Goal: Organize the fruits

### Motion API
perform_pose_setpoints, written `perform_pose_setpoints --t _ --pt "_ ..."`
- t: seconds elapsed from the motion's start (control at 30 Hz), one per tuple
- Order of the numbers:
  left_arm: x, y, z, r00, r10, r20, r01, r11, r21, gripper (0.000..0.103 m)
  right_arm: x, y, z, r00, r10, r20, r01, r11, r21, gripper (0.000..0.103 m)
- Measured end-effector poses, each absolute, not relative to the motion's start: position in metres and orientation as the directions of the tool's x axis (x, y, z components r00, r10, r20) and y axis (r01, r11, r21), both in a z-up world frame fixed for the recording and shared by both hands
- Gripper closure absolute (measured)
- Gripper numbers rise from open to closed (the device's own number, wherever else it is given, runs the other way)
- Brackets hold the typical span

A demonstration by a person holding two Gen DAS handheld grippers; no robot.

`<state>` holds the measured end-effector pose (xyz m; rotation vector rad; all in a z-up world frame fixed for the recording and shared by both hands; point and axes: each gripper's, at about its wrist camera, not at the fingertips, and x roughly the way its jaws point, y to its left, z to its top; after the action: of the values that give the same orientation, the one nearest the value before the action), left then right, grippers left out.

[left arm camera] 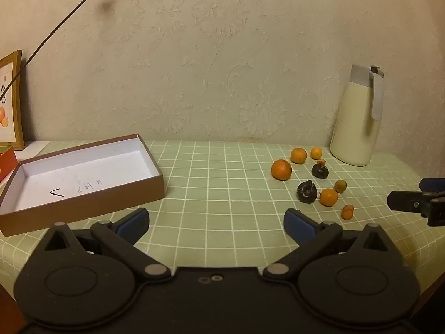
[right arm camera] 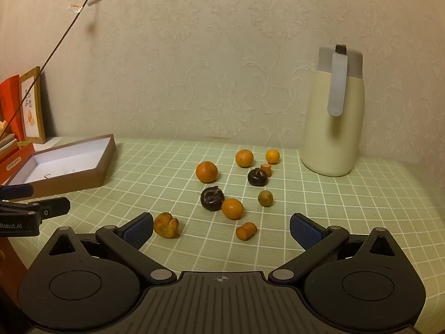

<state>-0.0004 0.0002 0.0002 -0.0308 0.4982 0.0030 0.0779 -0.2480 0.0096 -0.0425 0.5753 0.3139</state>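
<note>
Fruits lie scattered on the green checked tablecloth [left arm camera: 222, 194]: seen from the left wrist, a large orange [left arm camera: 281, 169] sits nearest the middle, with smaller oranges and two dark fruits [left arm camera: 307, 191] behind and to its right, all near the cream thermos jug [left arm camera: 356, 122] at the wall. The open cardboard box [left arm camera: 80, 178], white inside and holding nothing, waits well apart on the left, probably as the place to gather them. The left gripper [left arm camera: 217, 222] hovers low over bare cloth between box and fruit, its blue-padded jaws spread wide with nothing between them; the right gripper [left arm camera: 417, 200] pokes in at the right edge. From the right wrist, the same cluster sits straight ahead: a lumpy orange fruit [right arm camera: 166, 225] just beside the left finger, a small stubby orange piece [right arm camera: 246, 231] nearest the middle, and a round orange [right arm camera: 232, 208] touching a dark fruit [right arm camera: 212, 198]. The right gripper [right arm camera: 221, 229] is likewise released and wide, aimed at this near group, so it seems set for the first pick. The left gripper [right arm camera: 33, 208] shows at the left, near the box [right arm camera: 69, 164].
</note>
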Motion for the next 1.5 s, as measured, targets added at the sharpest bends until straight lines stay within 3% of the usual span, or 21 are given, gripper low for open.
perform_pose_setpoints --t 1.5 --pt "0.0026 -0.0026 -0.0048 0.869 0.004 -0.495 -0.009 1.0 -0.007 0.006 0.0776 -0.2501 0.0107 0.791 0.284 -0.542 -0.301 0.952 0.059 0.0"
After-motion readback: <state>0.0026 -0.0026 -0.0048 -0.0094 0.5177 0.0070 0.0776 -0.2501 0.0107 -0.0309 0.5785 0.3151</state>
